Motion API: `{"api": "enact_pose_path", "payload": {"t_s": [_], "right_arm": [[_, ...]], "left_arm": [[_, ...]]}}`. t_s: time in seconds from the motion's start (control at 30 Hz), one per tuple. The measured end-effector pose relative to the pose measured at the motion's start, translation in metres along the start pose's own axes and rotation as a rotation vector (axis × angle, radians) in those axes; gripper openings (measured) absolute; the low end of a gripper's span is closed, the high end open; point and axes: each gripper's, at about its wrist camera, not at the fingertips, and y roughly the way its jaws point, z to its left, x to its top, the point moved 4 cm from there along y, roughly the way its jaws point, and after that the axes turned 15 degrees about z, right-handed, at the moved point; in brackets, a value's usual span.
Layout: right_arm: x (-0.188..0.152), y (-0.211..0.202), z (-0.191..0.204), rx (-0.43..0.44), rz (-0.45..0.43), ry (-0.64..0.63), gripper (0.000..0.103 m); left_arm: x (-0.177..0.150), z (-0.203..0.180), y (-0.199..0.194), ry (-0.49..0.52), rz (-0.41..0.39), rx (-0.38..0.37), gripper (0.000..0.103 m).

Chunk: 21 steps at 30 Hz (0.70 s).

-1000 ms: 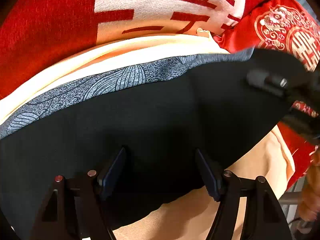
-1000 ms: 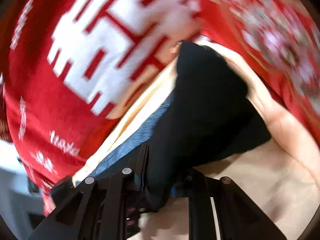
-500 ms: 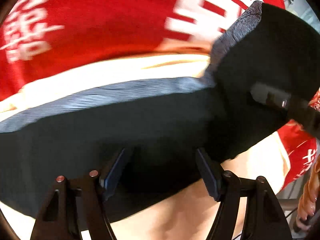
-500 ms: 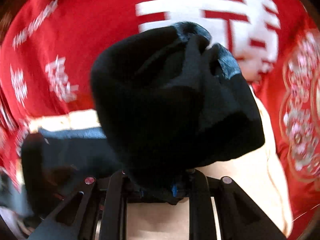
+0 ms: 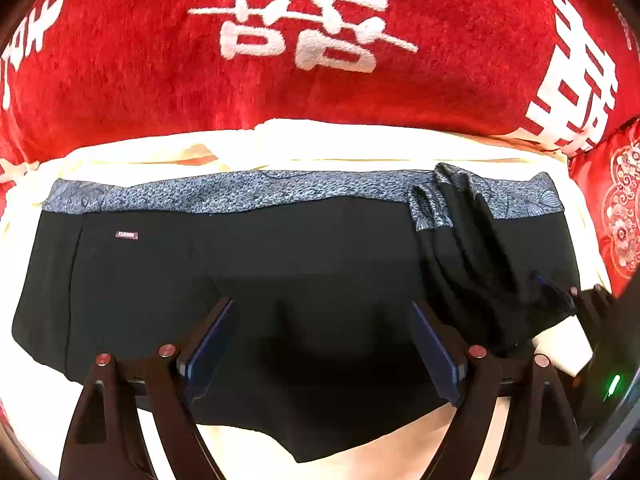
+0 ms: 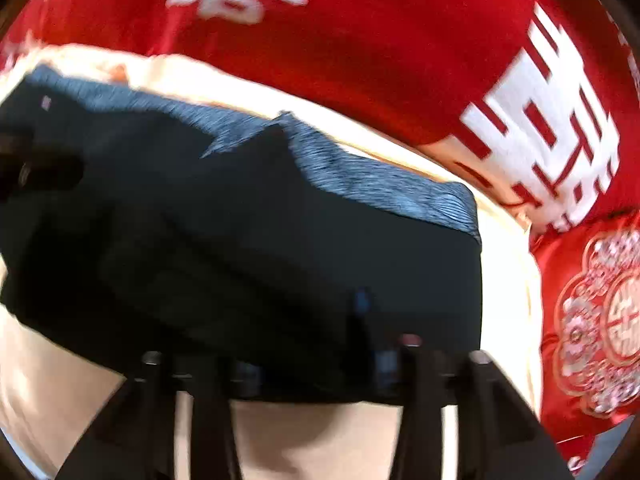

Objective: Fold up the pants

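Black pants (image 5: 248,276) with a grey patterned waistband (image 5: 240,192) lie spread on a cream sheet (image 5: 360,144). My left gripper (image 5: 322,344) is open and empty, its fingers hovering over the black cloth. At the right, a bunched fold of the pants (image 5: 472,264) runs to my right gripper (image 5: 560,300), whose blue-padded tip sits at its end. In the blurred right wrist view my right gripper (image 6: 304,364) has its fingers spread over the near hem of the pants (image 6: 280,264).
A red plush blanket (image 5: 320,80) with white characters lies behind the sheet. A red embroidered cushion (image 5: 616,208) sits at the right. The cream sheet shows in front of the pants too (image 6: 312,440).
My right gripper carried the held pant end across and down onto the pants, and its fingers have spread apart. The pants now lie flatter; the left gripper has pulled back a little.
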Motion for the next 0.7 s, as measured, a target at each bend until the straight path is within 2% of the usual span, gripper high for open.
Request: {"api": "enact_pose_path", "payload": {"t_s": [0.2, 0.4, 0.5, 0.7], "right_arm": [[-0.024, -0.028, -0.008, 0.082, -0.023, -0.052, 0.056], [-0.044, -0.036, -0.071, 0.255, -0.002, 0.133, 0.056], [-0.047, -0.023, -0.099, 0.291, 0.029, 0.204, 0.056], [-0.058, -0.009, -0.110, 0.378, 0.078, 0.289, 0.056]], "left_arm": [[0.014, -0.026, -0.005, 0.065, 0.010, -0.068, 0.087], [0.027, -0.082, -0.008, 0.205, 0.063, -0.212, 0.087], [0.032, -0.098, -0.003, 0.221, 0.077, -0.229, 0.087], [0.039, -0.122, 0.008, 0.229, 0.118, -0.303, 0.087]]}}
